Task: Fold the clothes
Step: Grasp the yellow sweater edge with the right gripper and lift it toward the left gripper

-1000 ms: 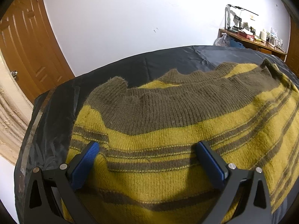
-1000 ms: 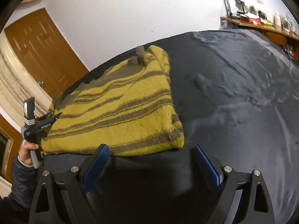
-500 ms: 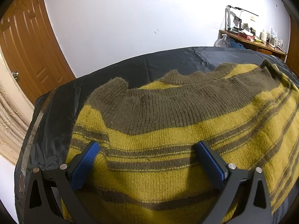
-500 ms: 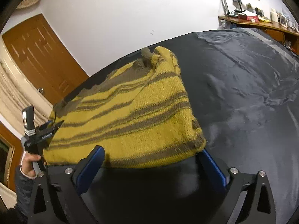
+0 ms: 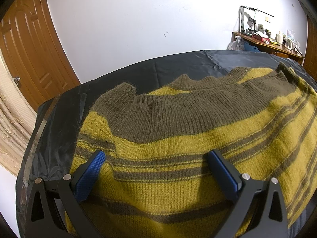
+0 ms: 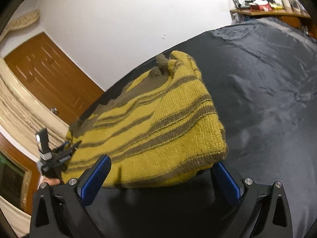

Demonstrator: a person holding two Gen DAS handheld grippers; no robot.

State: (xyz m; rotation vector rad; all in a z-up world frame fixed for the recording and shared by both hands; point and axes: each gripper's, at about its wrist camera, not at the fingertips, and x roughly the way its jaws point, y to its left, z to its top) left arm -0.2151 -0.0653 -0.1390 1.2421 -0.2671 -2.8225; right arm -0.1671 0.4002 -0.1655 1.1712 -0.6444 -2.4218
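Overhead, left gripper and right gripper, jaws wide, empty; folded striped sweater beneath.

The sweater is cut off at 6 o'clock in the left wrist view. Items on the shelf at 1 o'clock are blurred beyond recognition.

A knitted sweater in mustard yellow with olive-brown stripes and a broad olive-brown ribbed band lies folded into a thick rectangular bundle on the dark sheet. Its ribbed edge is wavy and faces the far side of the sheet; one folded corner bulges slightly upward.
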